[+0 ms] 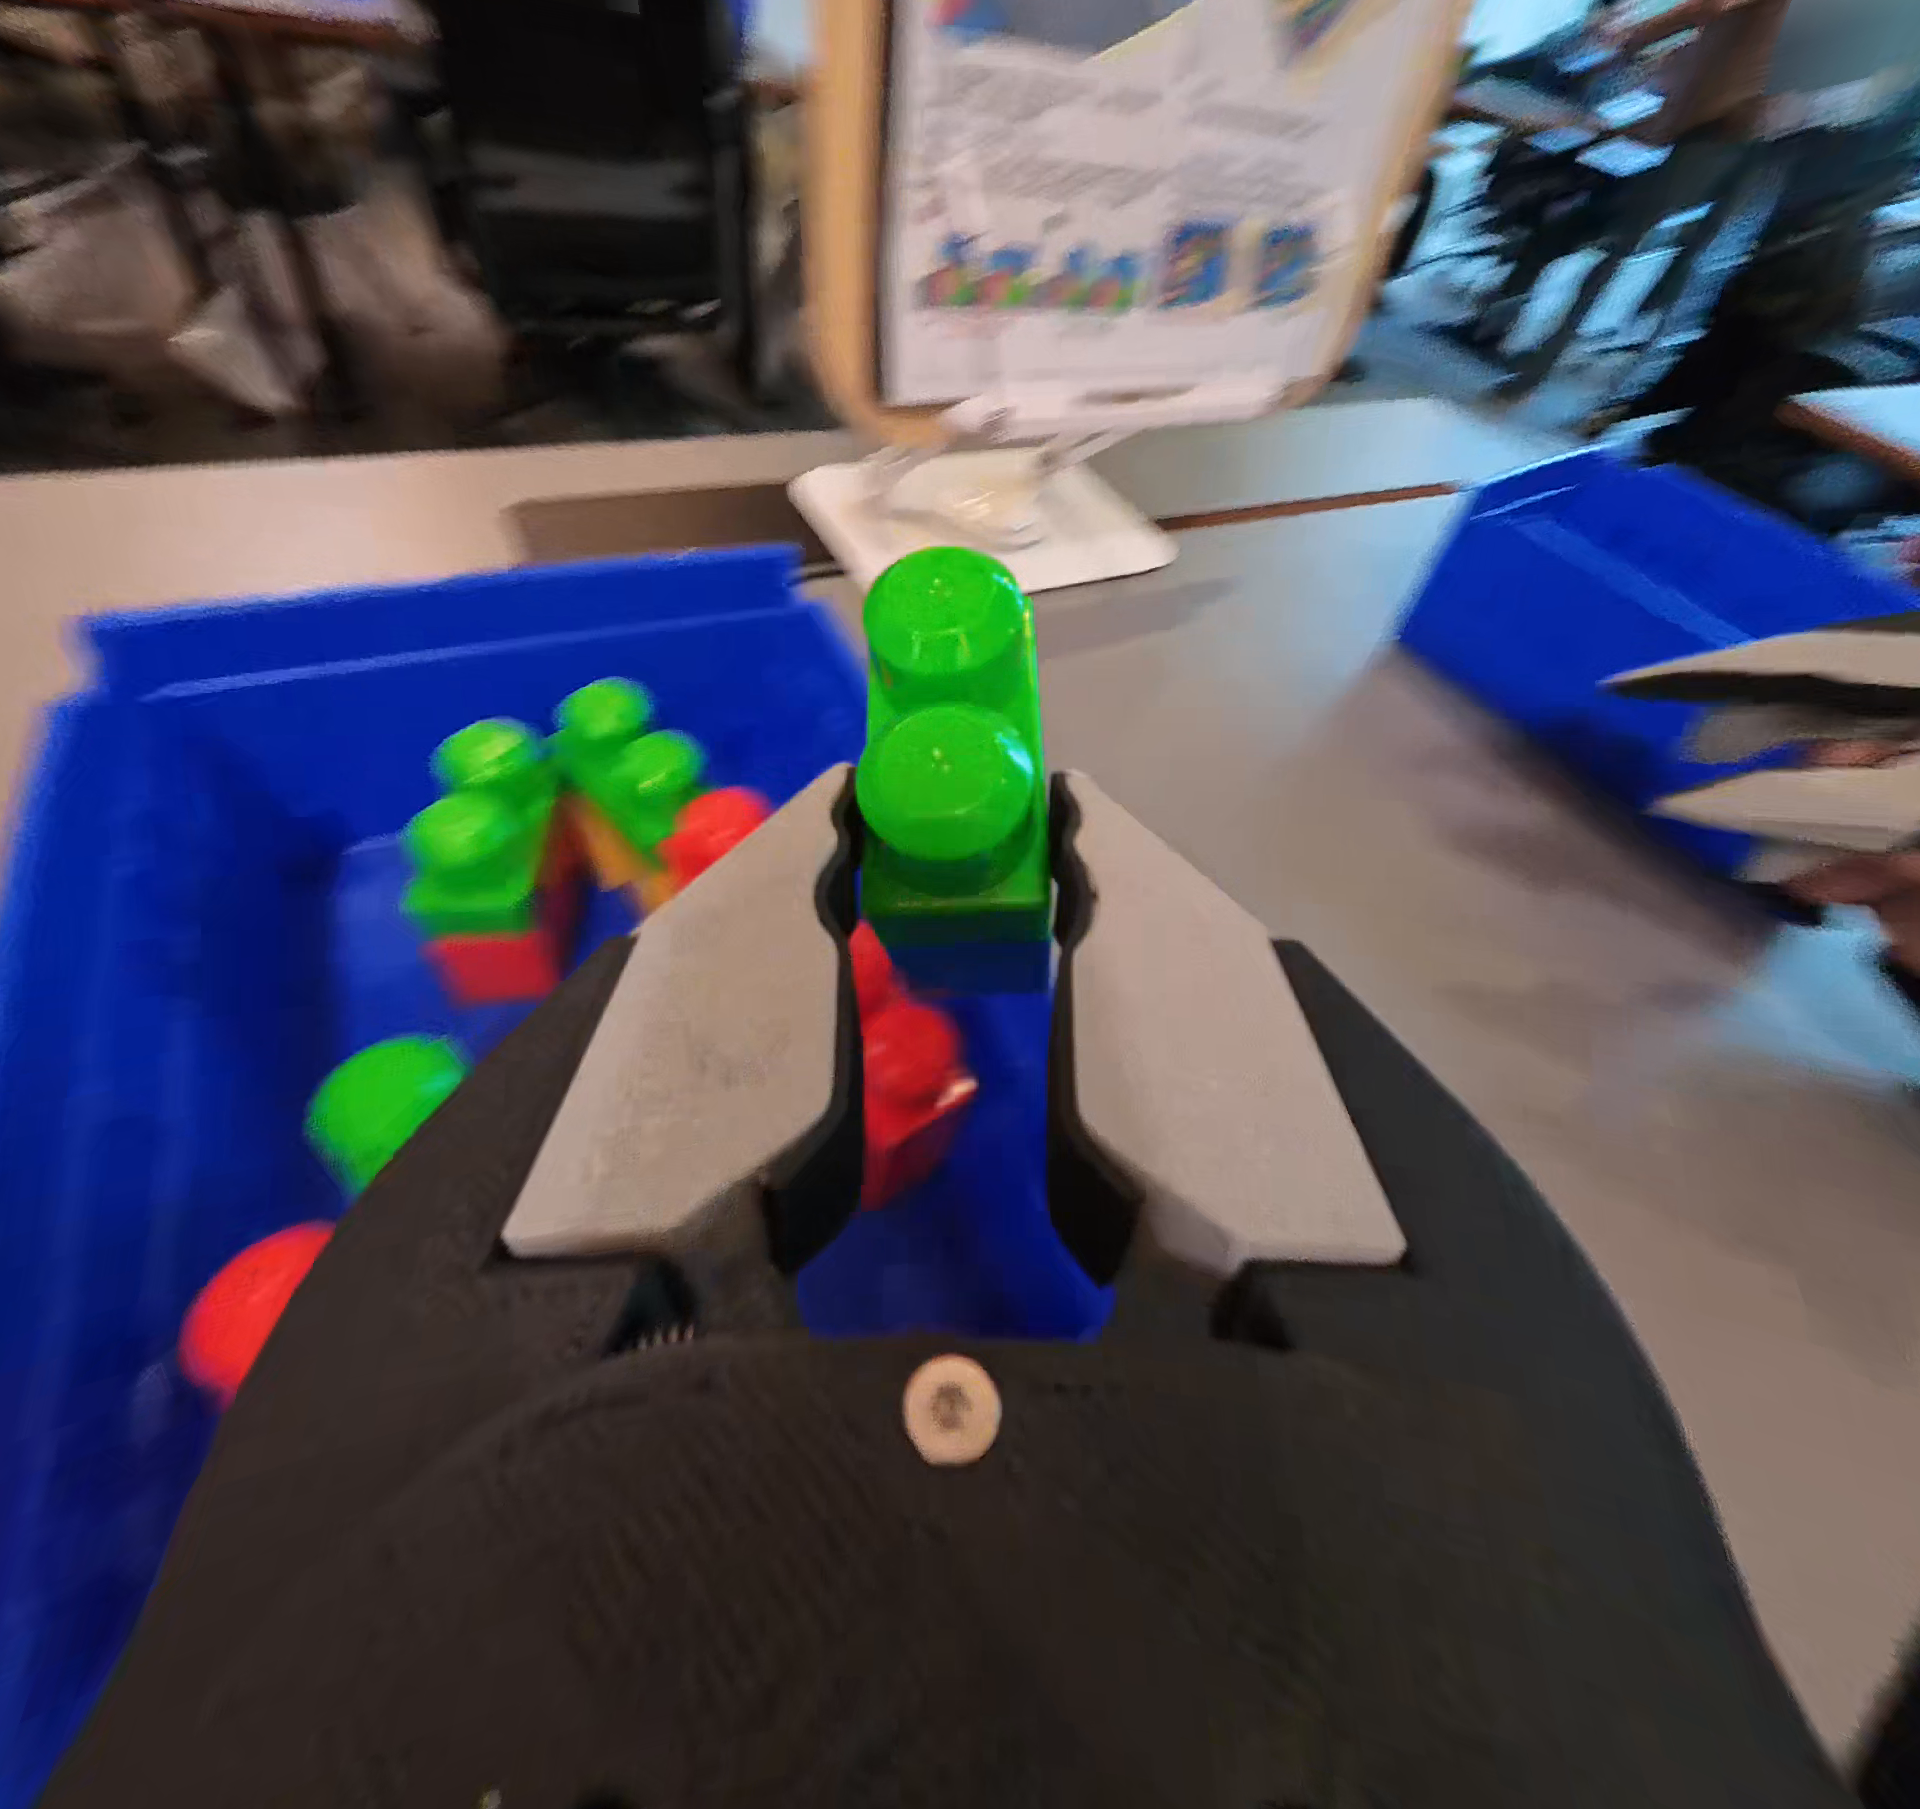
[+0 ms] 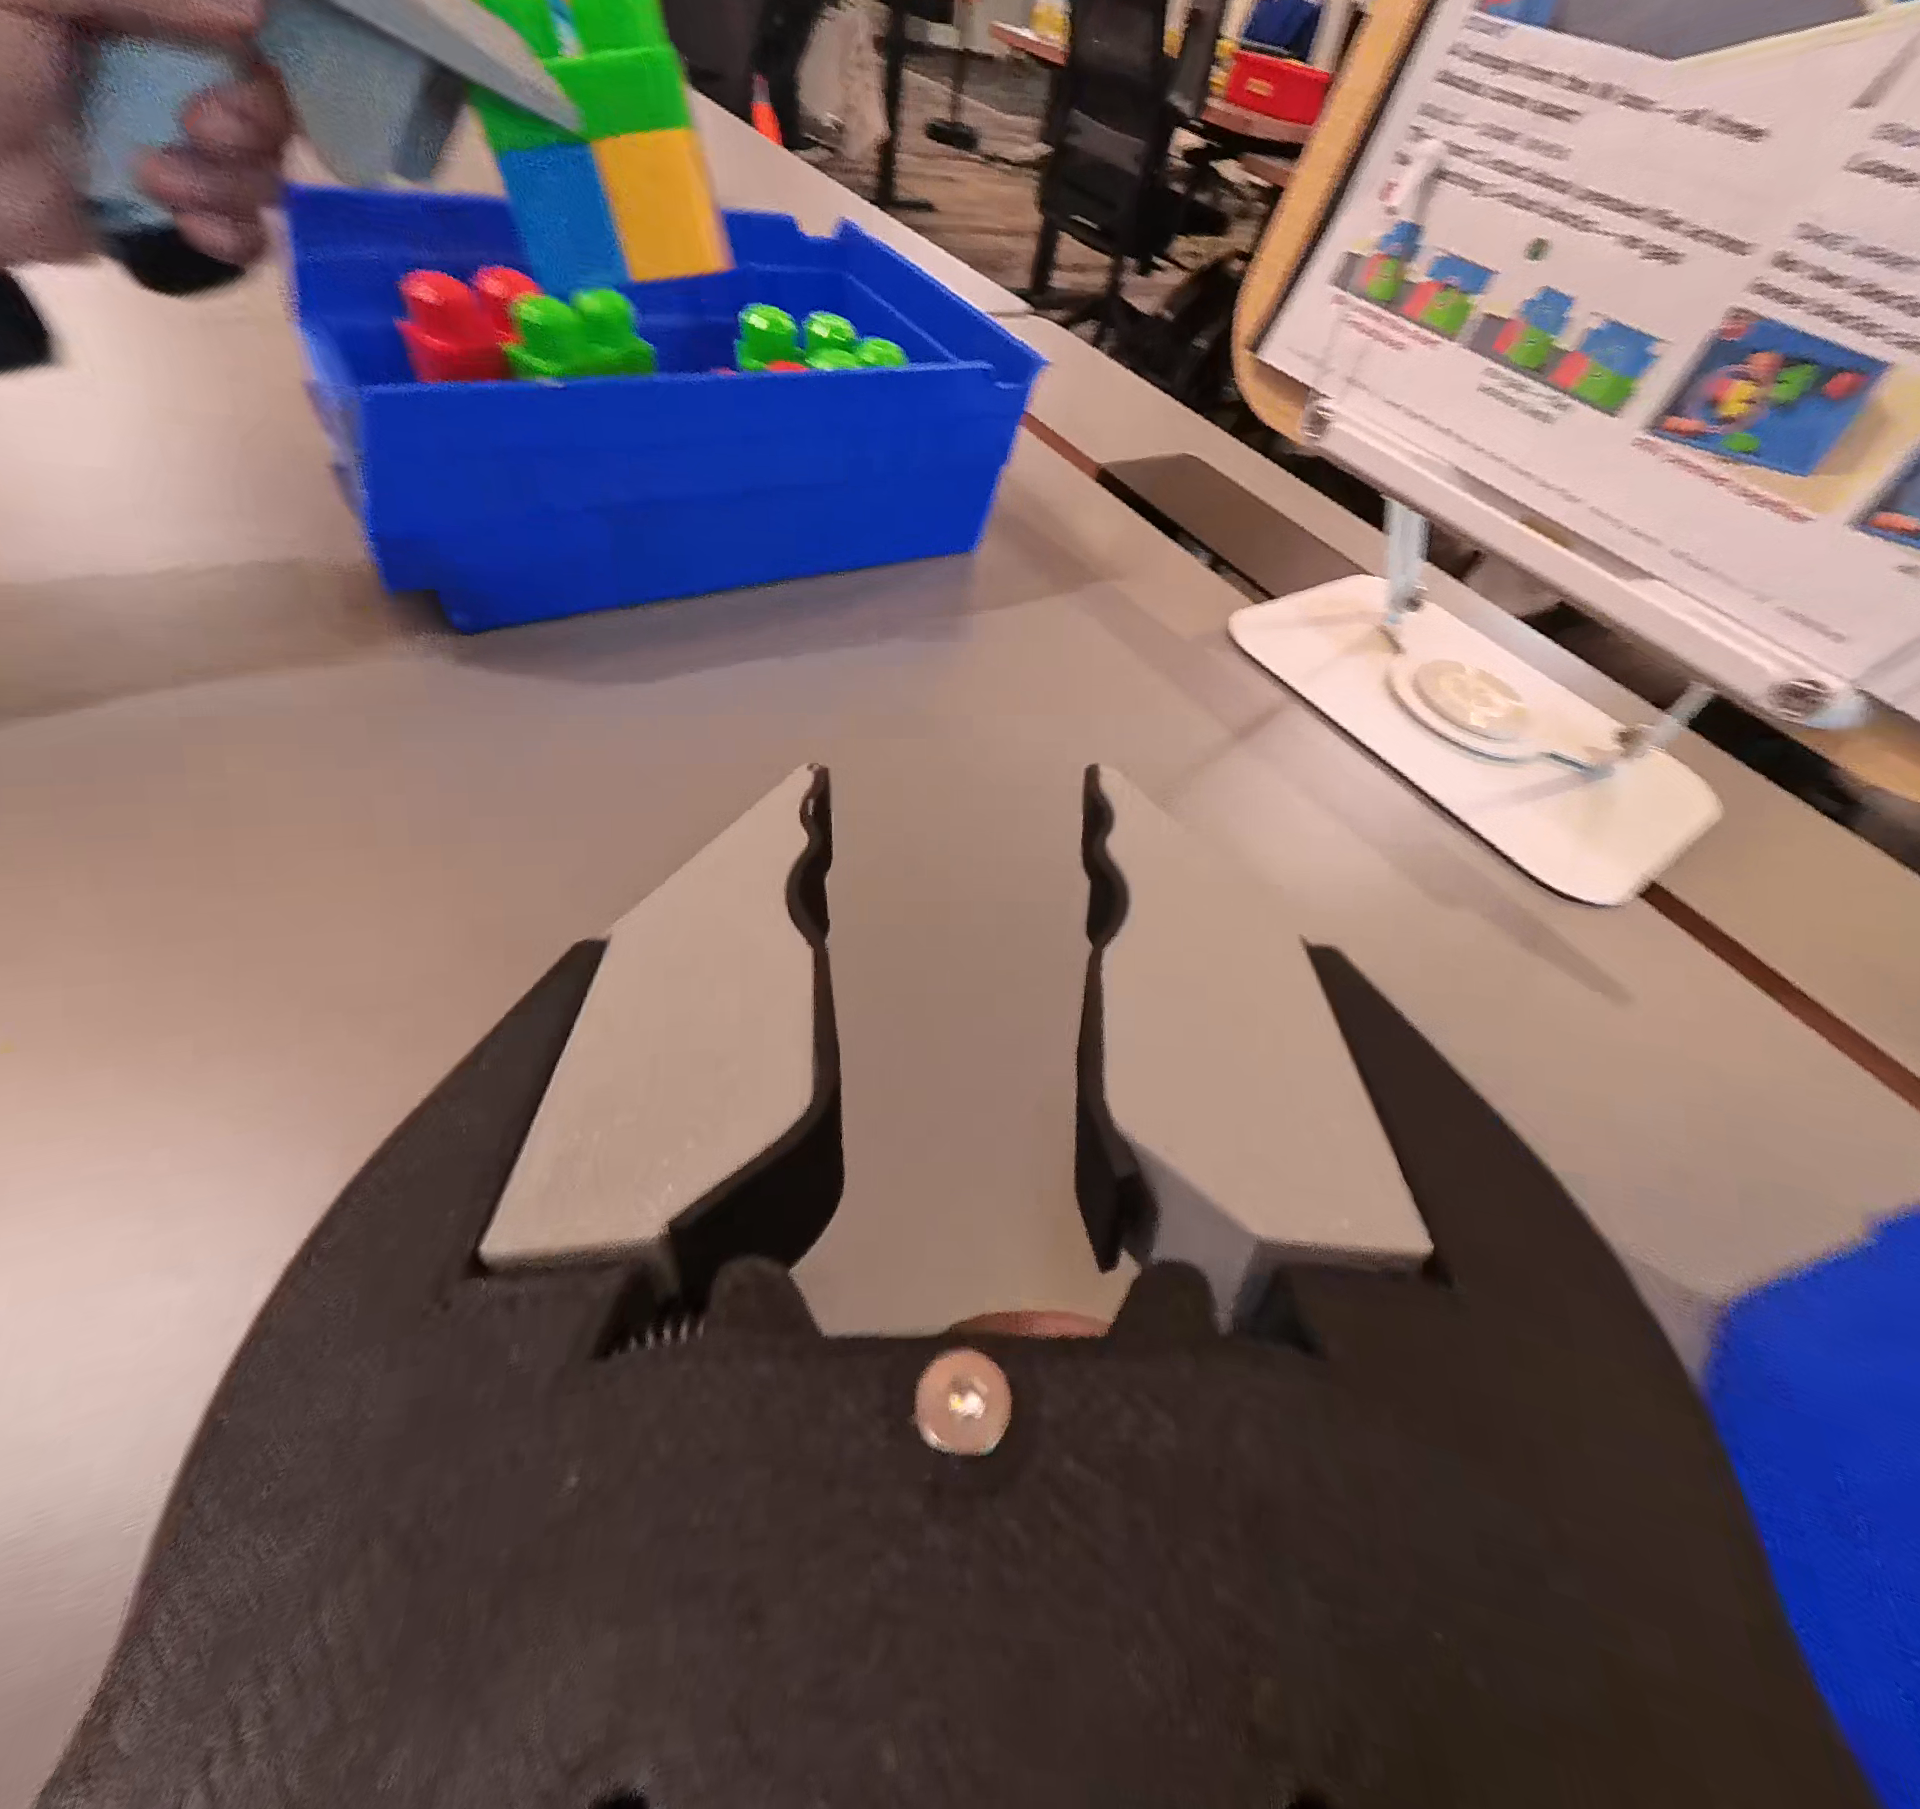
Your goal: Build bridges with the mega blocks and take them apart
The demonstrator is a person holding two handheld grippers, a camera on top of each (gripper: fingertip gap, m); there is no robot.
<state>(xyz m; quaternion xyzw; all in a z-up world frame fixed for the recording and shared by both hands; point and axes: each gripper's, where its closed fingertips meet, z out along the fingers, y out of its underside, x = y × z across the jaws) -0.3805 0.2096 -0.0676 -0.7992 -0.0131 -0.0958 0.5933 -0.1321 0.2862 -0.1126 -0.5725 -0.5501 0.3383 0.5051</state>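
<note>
Block stack lifted over the bin
The left tongs [image 1: 951, 824] squeezed the green block [image 1: 951, 720], lifting its stack above the blue bin [image 1: 436, 616]; the right tongs [image 2: 951, 803] stood apart, empty, waiting

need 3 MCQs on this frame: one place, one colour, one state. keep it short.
1. Where is the blue bin with loose blocks?
A) on the grey table
B) on the floor
C) on a chair

2. Top block of the held stack is:
A) red
B) green
C) yellow

3. The right gripper is:
A) clamped on a block
B) open, holding nothing
C) inside the bin

Key: 1 A, the bin rests on the tabletop. 2 B, green studs sit between the left gripper's fingers. 3 B, only bare table shows between its fingers.
</note>
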